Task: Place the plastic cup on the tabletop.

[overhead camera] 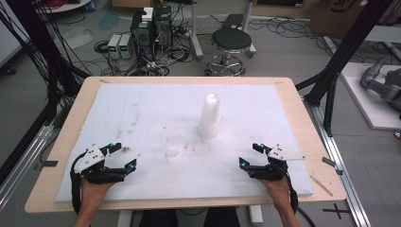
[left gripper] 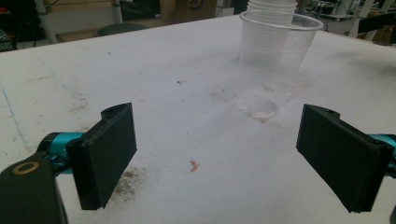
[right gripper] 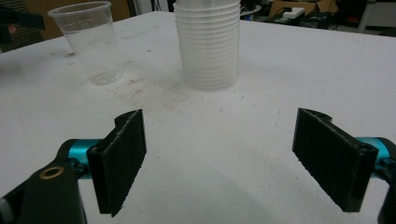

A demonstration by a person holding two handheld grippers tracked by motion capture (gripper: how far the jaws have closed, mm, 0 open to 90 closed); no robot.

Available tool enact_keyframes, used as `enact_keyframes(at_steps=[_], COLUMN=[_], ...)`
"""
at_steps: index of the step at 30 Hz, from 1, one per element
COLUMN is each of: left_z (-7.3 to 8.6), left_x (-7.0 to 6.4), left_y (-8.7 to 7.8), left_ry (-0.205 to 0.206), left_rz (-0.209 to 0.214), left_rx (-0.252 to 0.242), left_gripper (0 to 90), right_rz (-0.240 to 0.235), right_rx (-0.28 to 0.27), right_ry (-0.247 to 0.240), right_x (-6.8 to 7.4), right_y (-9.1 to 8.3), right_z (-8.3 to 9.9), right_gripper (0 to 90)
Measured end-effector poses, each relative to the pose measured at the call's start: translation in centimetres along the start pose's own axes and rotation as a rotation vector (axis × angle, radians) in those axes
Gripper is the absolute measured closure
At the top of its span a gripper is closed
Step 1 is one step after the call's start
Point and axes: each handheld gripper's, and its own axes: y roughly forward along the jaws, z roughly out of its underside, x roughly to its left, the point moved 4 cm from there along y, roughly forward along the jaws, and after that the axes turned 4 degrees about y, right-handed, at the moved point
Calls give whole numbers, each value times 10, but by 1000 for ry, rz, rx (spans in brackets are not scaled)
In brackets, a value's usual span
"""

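A tall stack of translucent plastic cups (overhead camera: 209,116) stands upright near the middle of the white foam board (overhead camera: 156,104). One clear cup (overhead camera: 172,152) stands alone, to the stack's left and nearer me. My left gripper (overhead camera: 124,155) rests open near the board's front left. In the left gripper view its jaws (left gripper: 219,154) are wide apart and empty, pointing at the clear cup (left gripper: 271,60) with the stack (left gripper: 272,5) behind it. At the front right, my right gripper (overhead camera: 250,154) is open. The right gripper view has its empty jaws (right gripper: 219,158) facing the stack (right gripper: 208,44), the clear cup (right gripper: 91,42) to its left.
The board lies on a wooden table (overhead camera: 61,142) and carries brown stains around the cups. A thin wooden stick (overhead camera: 321,185) lies at the table's front right corner. Beyond the table are a black stool (overhead camera: 231,40), computer boxes (overhead camera: 151,28) and floor cables. Black frame posts flank both sides.
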Motion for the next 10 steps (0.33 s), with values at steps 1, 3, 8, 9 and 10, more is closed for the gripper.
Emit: enact_keyframes(at_steps=[1,3,8,9,10], left_z=[0,0,0,0,0], left_x=[0,0,1,1,1], left_y=[0,0,1,1,1], left_ry=[-1,-2,-14,-12,-6], left_rz=[1,-1,0,-1,-1], left_rx=[0,1,9,11,13], left_gripper=[119,119,119,119,119], right_rz=[-1,-2,-7,-7,-8], right_rx=[-2,0,0,0,1], right_ry=[0,4,11,11,9], right_x=[0,0,-1,-1,-1], right_y=[0,0,0,0,0], right_z=[0,0,0,0,0], right_gripper=[176,176,176,176,176])
